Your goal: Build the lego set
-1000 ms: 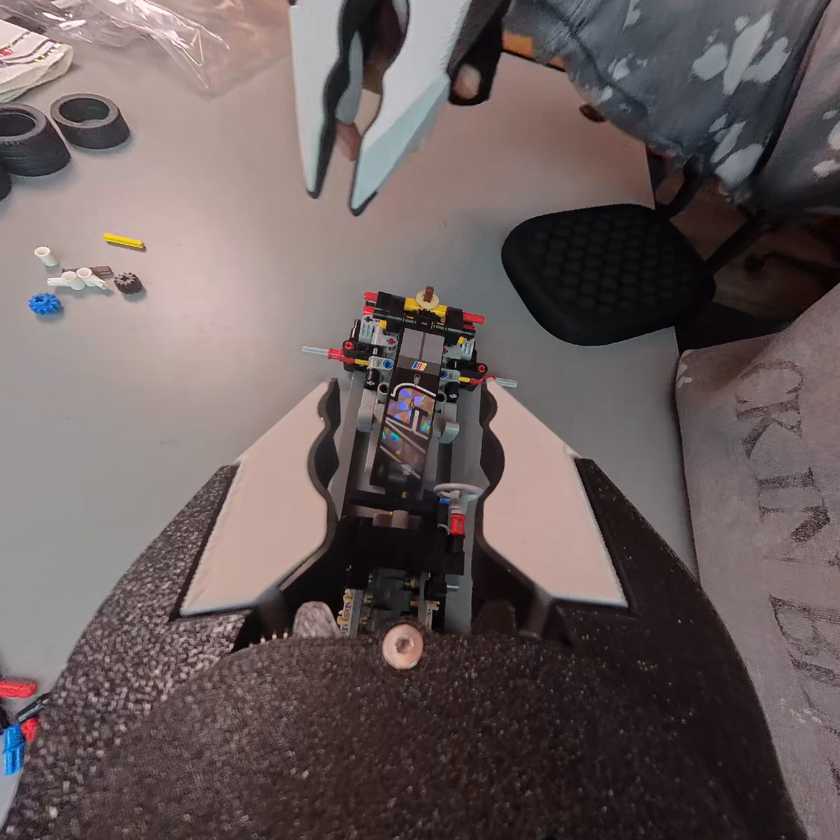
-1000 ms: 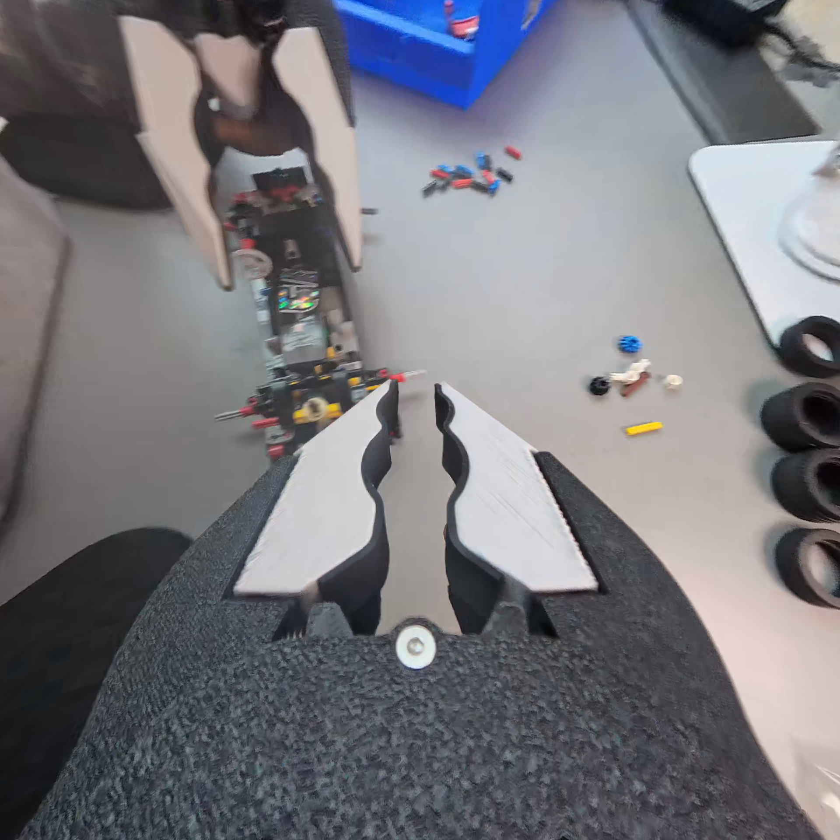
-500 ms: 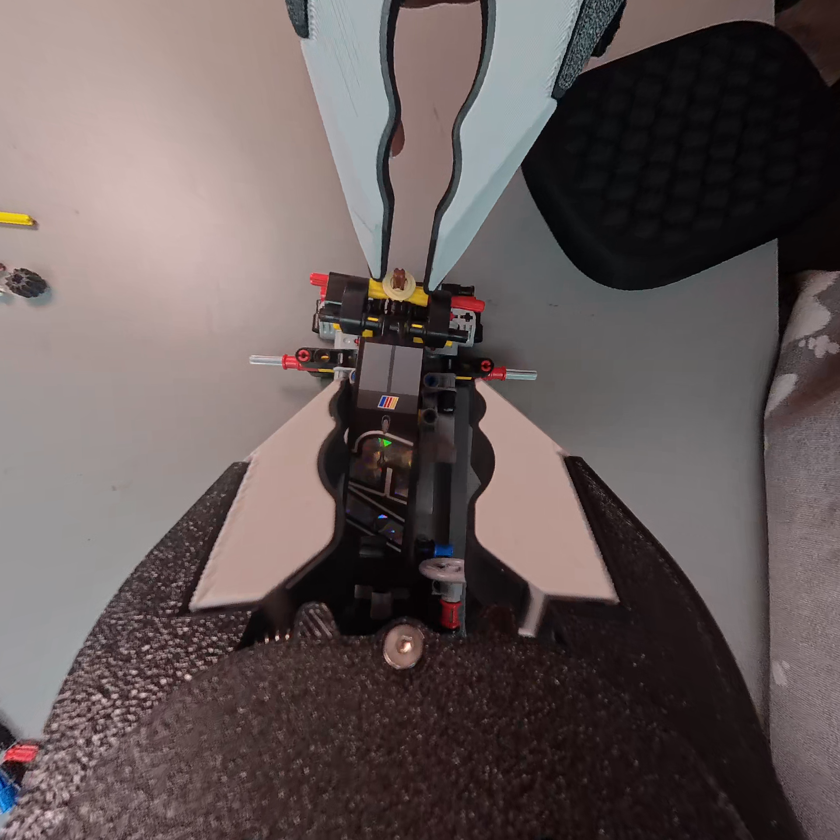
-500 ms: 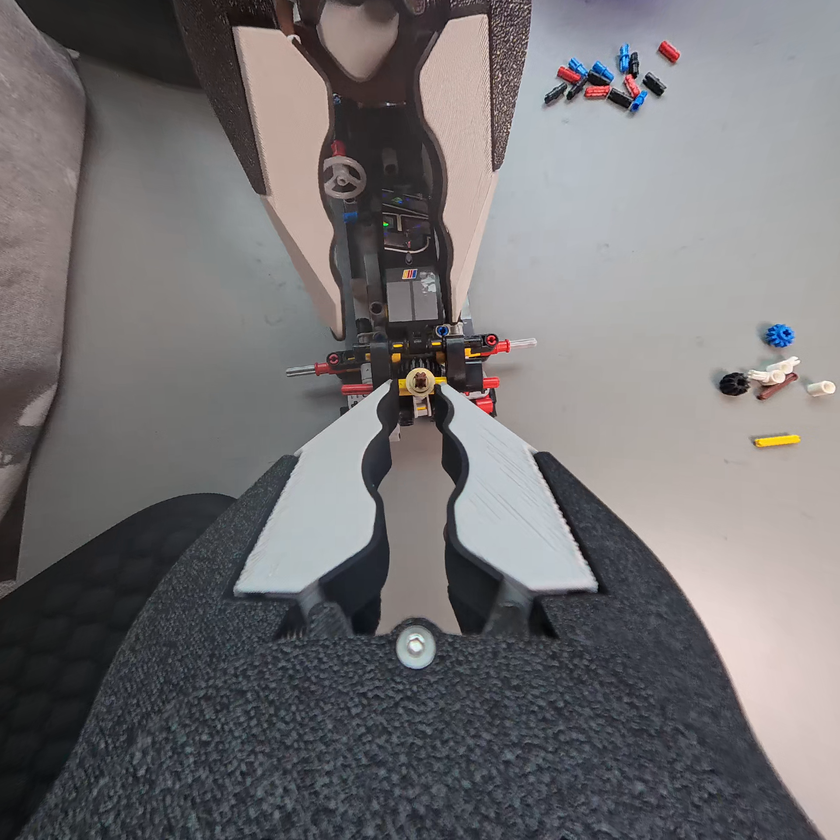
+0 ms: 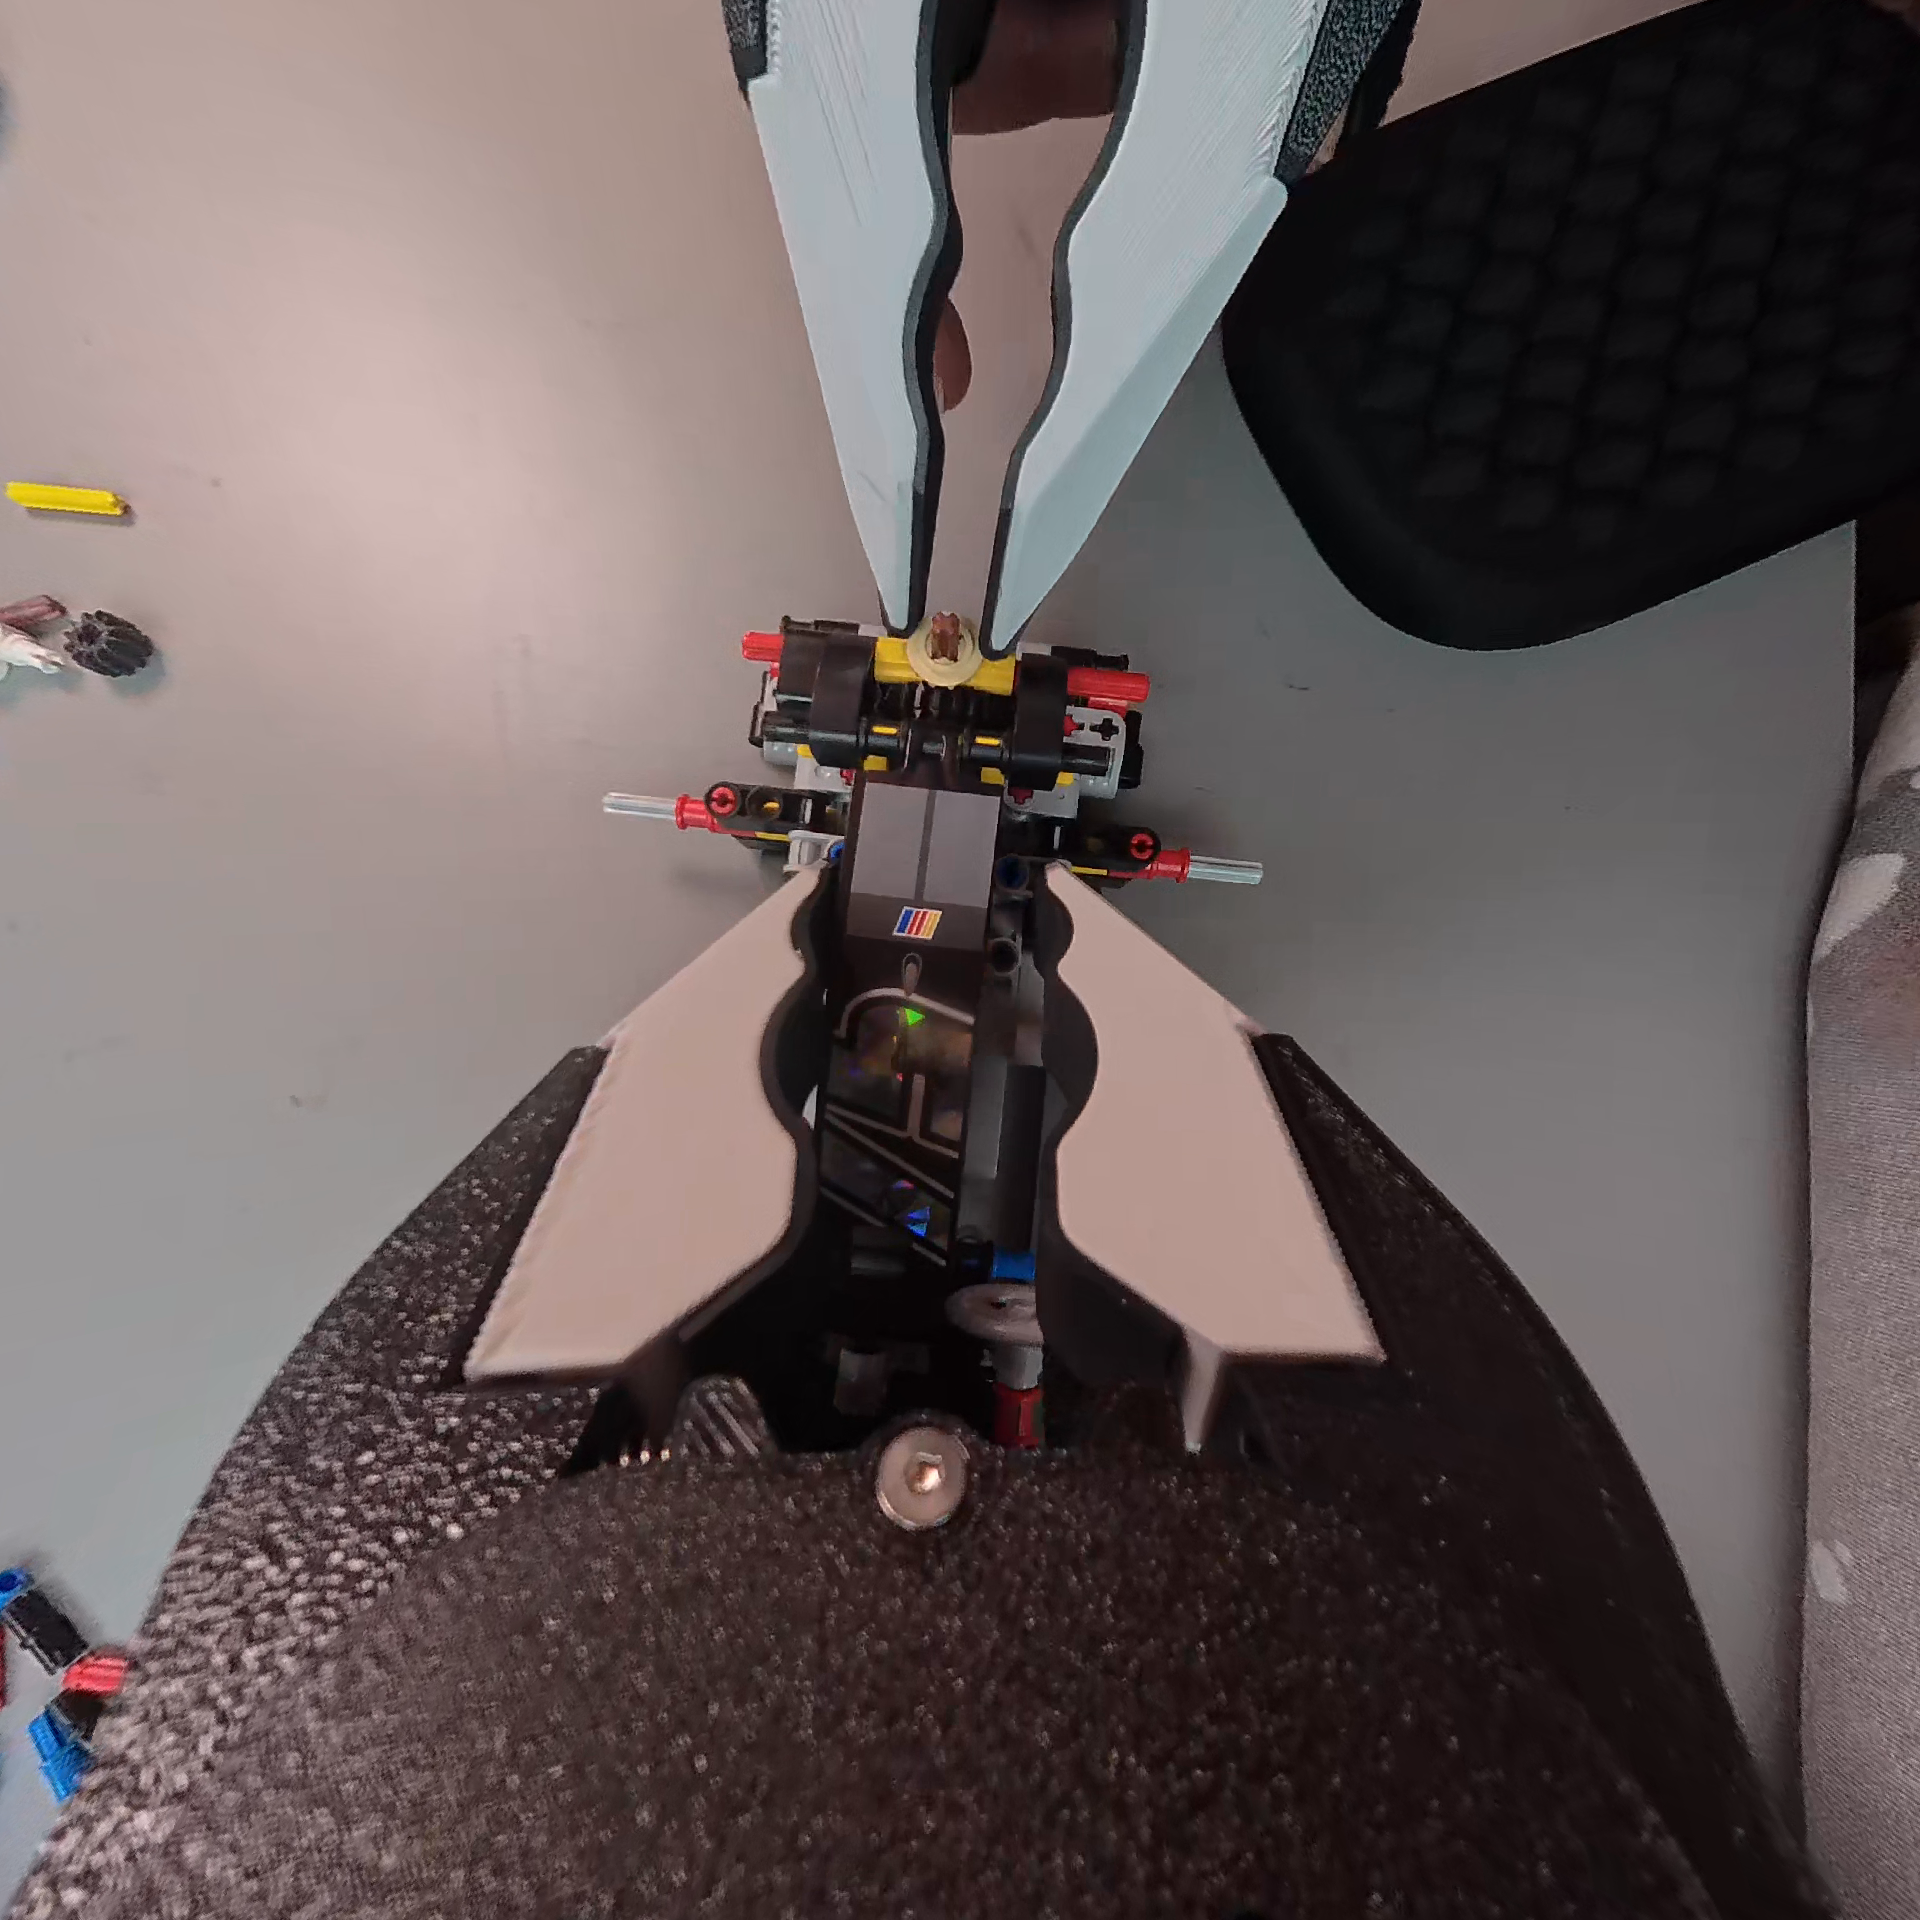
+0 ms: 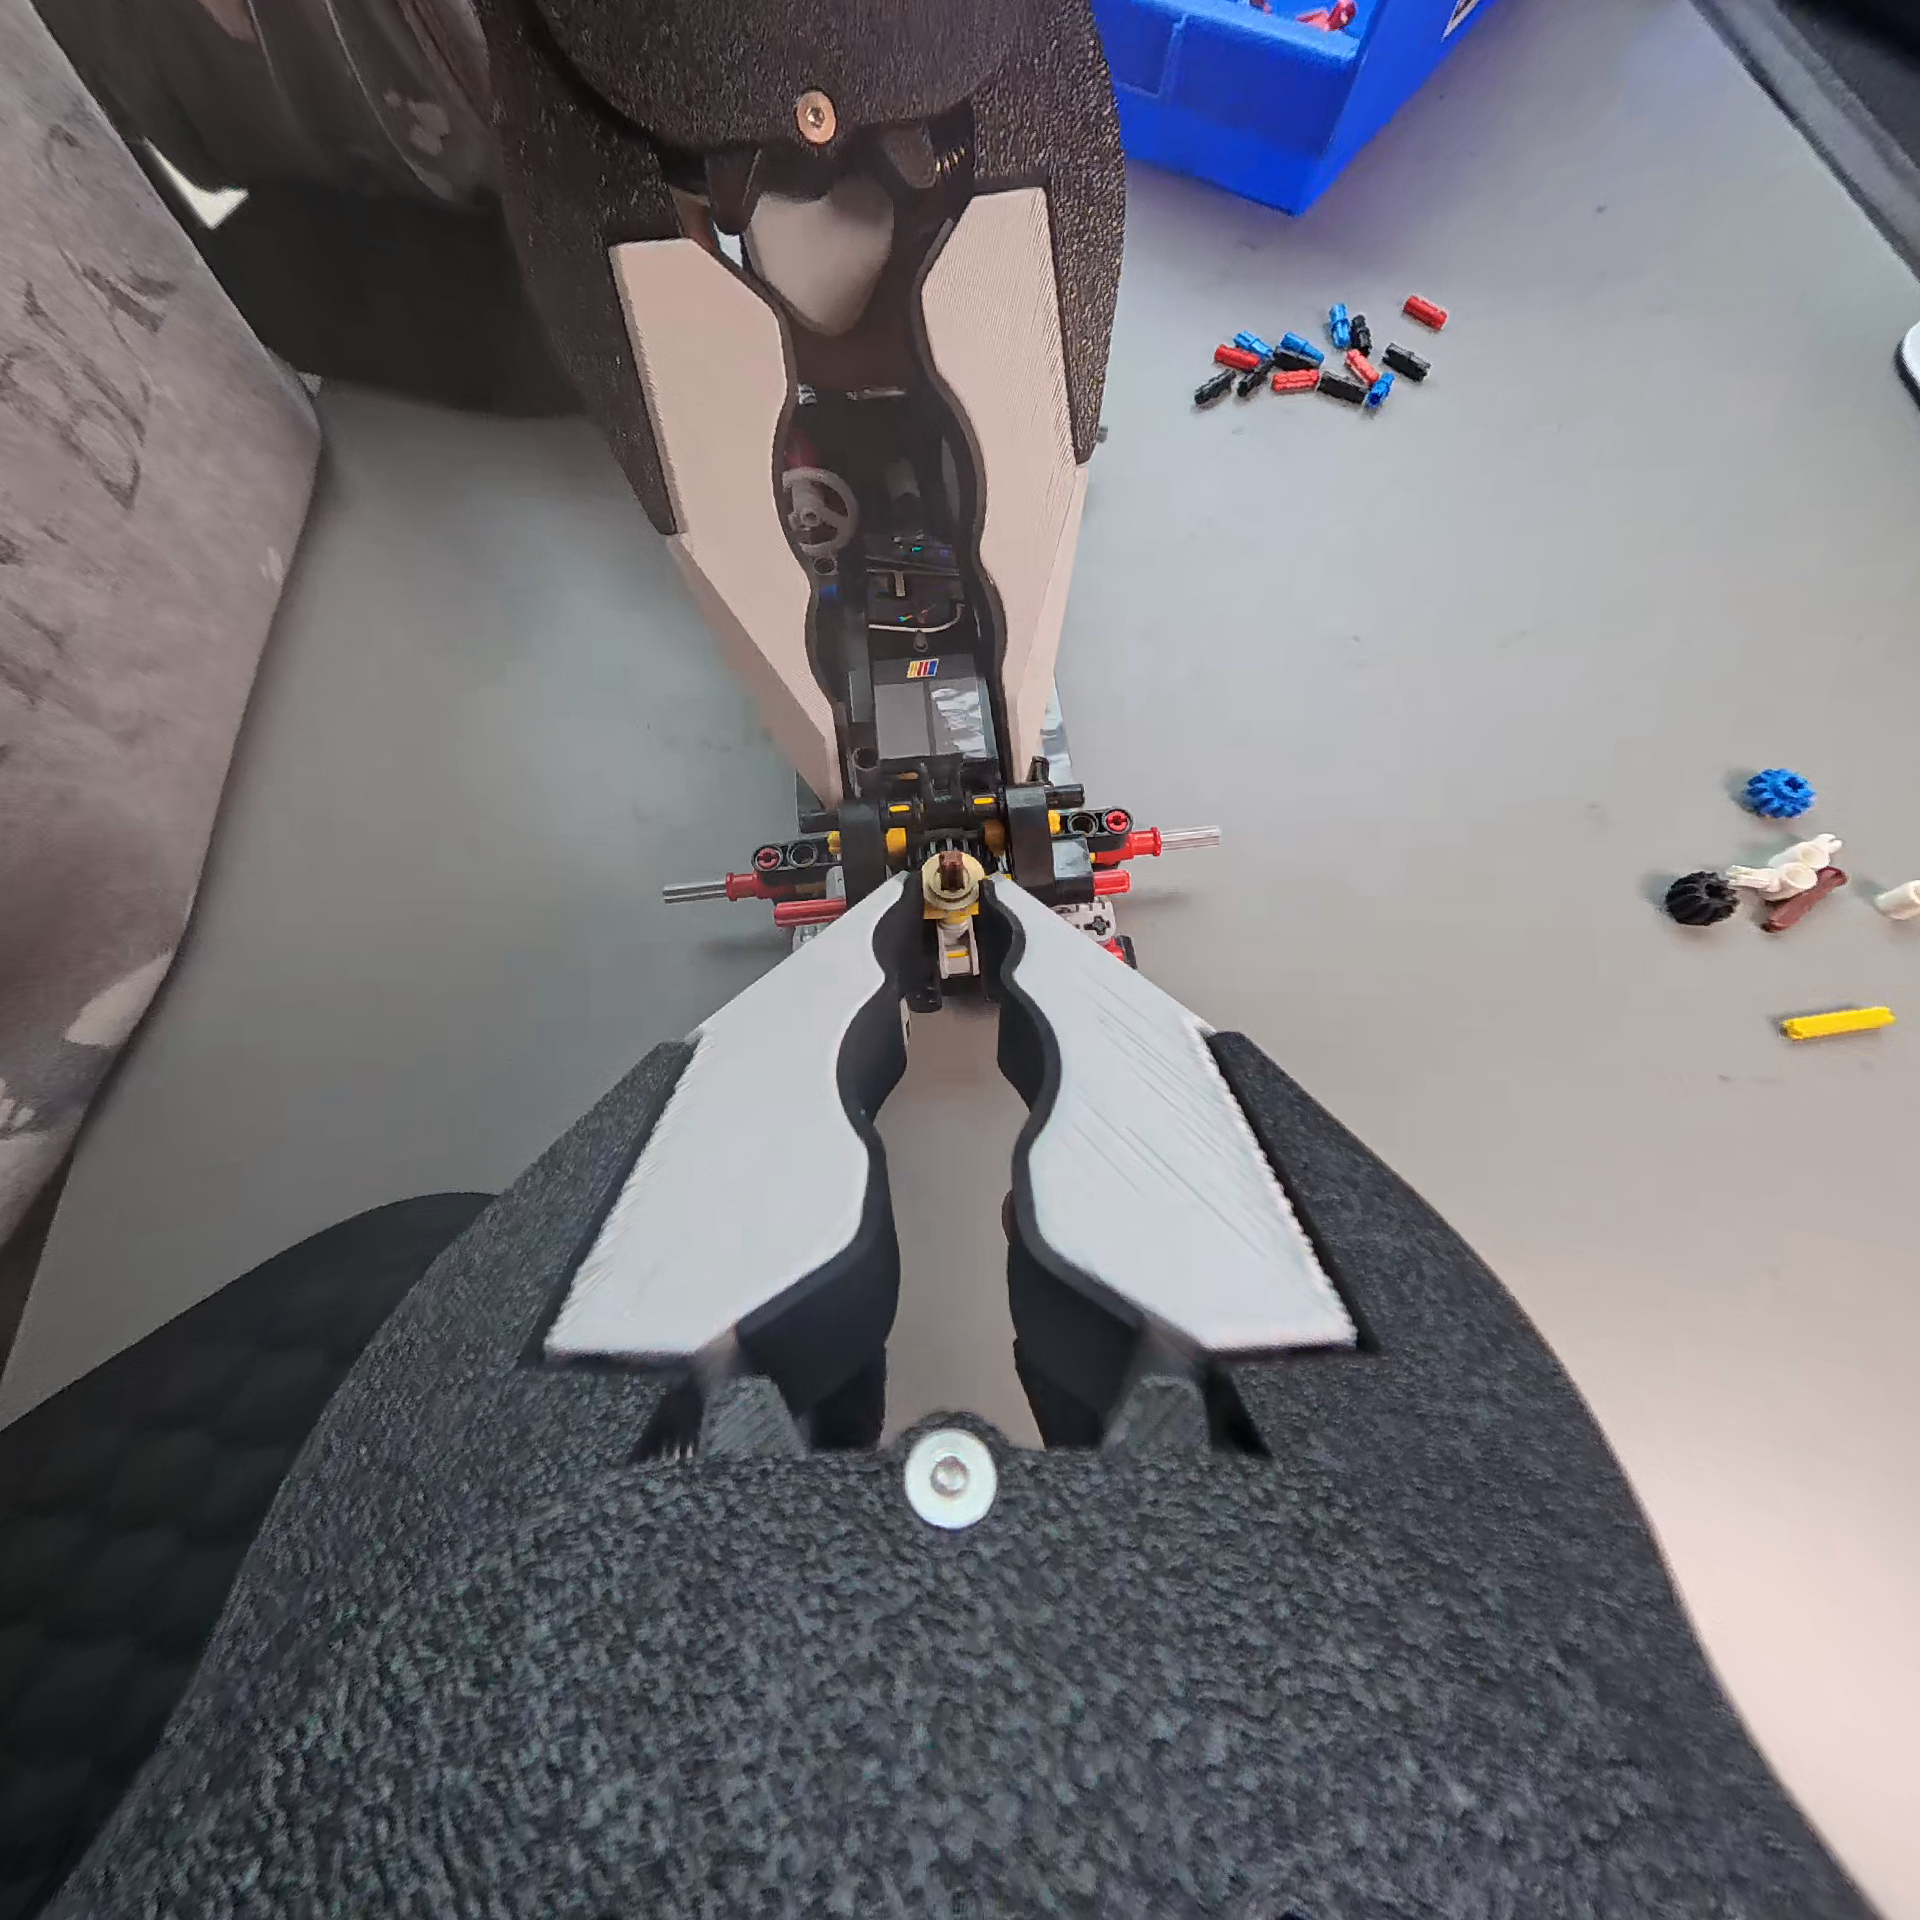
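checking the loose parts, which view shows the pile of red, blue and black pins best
The right wrist view: the pin pile lies whole and sharp on the grey table. The left wrist view catches only a few pins, cut off at its lower left edge.

Grey table [image 5: 364, 312], black chair [image 5: 1558, 312]

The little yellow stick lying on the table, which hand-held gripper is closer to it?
Right. The right hand-held gripper is at the car's end, level with the yellow stick. The left hand-held gripper grips the car's body farther back.
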A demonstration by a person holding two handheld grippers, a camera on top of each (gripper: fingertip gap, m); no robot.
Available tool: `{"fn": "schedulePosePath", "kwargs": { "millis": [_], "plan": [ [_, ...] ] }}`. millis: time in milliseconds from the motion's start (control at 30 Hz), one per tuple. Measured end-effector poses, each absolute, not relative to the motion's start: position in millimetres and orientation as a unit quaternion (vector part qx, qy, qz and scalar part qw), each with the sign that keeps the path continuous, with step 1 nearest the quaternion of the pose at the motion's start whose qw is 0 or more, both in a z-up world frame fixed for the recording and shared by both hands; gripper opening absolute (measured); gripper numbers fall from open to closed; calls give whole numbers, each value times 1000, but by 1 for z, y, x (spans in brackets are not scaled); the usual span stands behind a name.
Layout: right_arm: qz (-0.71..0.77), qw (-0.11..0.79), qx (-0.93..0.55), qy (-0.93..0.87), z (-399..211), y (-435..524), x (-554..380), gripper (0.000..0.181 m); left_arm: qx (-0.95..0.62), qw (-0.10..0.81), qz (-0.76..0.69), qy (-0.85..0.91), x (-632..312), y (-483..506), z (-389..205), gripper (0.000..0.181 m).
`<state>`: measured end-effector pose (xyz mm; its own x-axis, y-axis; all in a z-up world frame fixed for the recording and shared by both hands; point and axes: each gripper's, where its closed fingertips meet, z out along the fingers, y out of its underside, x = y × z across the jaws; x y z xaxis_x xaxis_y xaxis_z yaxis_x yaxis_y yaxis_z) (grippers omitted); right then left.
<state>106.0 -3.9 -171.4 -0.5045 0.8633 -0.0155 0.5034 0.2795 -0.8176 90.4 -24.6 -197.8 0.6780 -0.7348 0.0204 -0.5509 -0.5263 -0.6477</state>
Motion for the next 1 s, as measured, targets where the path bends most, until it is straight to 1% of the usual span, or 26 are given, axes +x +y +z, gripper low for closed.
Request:
{"fn": "schedulePosePath", "kwargs": {
  "millis": [133, 200, 267, 333, 400, 467, 567, 667, 733, 833, 1000],
  "plan": [
    [458, 242, -448, -729, -158, -5, 106, 7, -860, 312, -147, 375, 90, -25, -198, 34],
    [522, 260, -438, -684, -125, -7, 105, 7, -860, 313, -148, 375, 90, -25, -198, 34],
    [507, 291, -429, -689, -112, -2, 105, 7, -859, 313, -148, 376, 91, -25, -198, 34],
    [498, 300, -428, -692, -108, -2, 104, 7, -858, 315, -151, 376, 90, -24, -197, 35],
    [475, 317, -431, -699, -113, -1, 100, 7, -855, 324, -171, 366, 89, -26, -190, 47],
    [439, 347, -428, -710, -121, -1, 96, 8, -845, 348, -214, 345, 88, -27, -171, 52],
    [403, 400, -412, -712, -122, -5, 88, 8, -823, 399, -280, 292, 79, -26, -138, 44],
    [379, 456, -383, -709, -114, -12, 79, 8, -798, 428, -360, 225, 71, -24, -117, 36],
    [362, 490, -360, -707, -106, -18, 72, 8, -787, 422, -415, 174, 66, -23, -111, 29],
    [330, 529, -328, -710, -98, -25, 64, 8, -762, 413, -477, 147, 66, -28, -103, 22],
    [287, 556, -293, -723, -97, -33, 57, 8, -754, 422, -481, 150, 65, -31, -99, 3]
  ]
}}
